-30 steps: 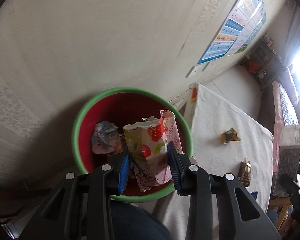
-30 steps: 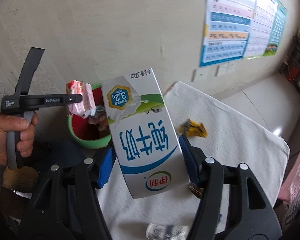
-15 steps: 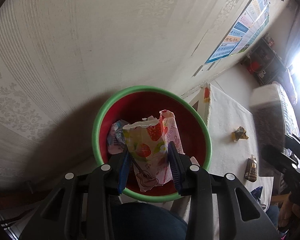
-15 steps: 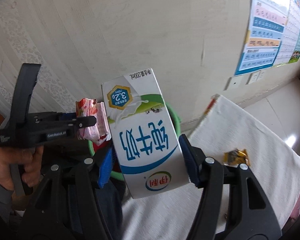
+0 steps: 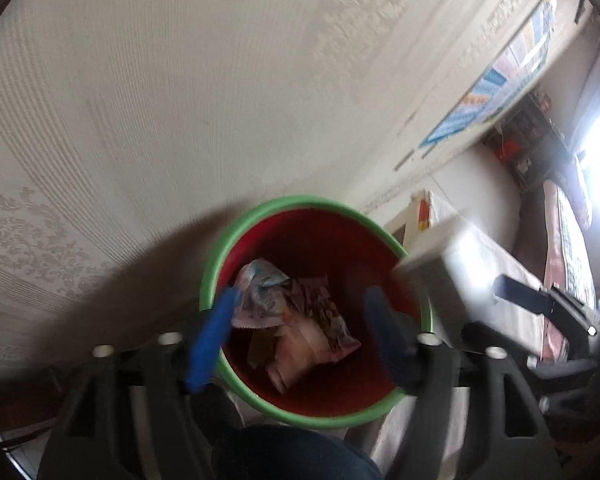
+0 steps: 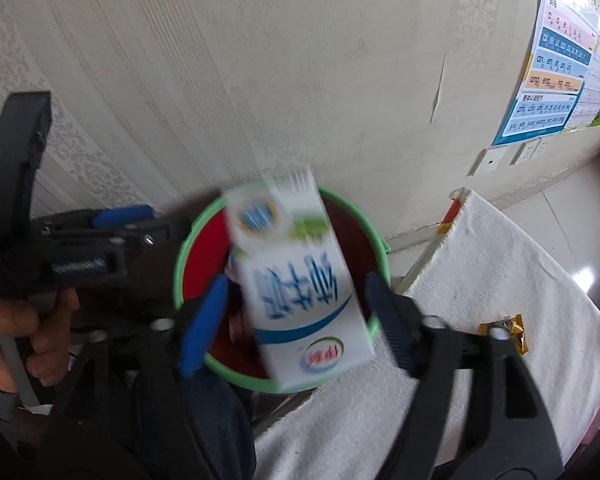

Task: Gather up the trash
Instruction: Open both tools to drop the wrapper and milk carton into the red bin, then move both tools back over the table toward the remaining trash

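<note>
A red bin with a green rim point(image 5: 216, 264) stands against the wall, left of the table. My left gripper point(image 5: 300, 332) is open above it; the strawberry wrapper point(image 5: 312, 340) lies inside on other wrappers. My right gripper point(image 6: 300, 316) is open over the bin point(image 6: 180, 264). The white and blue milk carton point(image 6: 300, 284) is blurred between the spread pads, loose and tilted over the bin mouth. It also shows in the left wrist view point(image 5: 436, 284) at the bin's right rim.
A table with a white cloth point(image 6: 500, 280) stands right of the bin. A yellow wrapper point(image 6: 508, 332) lies on it. The wall with posters point(image 6: 556, 60) is close behind the bin. The person's hand point(image 6: 16, 336) holds the left gripper.
My left gripper opened and the strawberry wrapper dropped into the bin. My right gripper moved over the bin and opened, and the milk carton is falling free.
</note>
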### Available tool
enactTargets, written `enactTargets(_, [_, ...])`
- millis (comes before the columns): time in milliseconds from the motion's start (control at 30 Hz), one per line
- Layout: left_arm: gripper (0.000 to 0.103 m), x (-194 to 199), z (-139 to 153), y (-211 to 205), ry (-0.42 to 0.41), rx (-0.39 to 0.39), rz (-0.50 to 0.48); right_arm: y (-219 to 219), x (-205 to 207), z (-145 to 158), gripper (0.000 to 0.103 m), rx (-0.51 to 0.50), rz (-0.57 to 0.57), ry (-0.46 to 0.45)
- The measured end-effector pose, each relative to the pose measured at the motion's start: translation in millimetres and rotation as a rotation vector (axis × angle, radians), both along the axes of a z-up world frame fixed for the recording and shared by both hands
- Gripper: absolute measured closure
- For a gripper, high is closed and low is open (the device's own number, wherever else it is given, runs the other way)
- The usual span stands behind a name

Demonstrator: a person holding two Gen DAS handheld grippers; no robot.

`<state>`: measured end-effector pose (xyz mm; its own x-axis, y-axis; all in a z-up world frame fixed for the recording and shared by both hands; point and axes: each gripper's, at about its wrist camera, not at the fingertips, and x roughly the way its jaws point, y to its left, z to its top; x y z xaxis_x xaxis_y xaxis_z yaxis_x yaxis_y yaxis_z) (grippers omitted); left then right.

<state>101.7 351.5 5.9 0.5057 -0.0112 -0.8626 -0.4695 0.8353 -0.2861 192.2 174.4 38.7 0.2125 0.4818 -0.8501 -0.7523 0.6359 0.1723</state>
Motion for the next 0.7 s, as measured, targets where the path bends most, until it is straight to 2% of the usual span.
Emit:
enactTargets(233, [0.016, -8.2, 8.4, 2.0, -0.041, -0.011, 0.027, -8.9, -5.9, 5.3, 0.015, -0.008, -0.007, -0.012])
enactTargets(700, [0.013, -13.4, 22.6, -57.1, -0.067, -0.010, -0.068, -91.6, -30.6, 37.6, 0.012, 0.012, -0.131, -0.062])
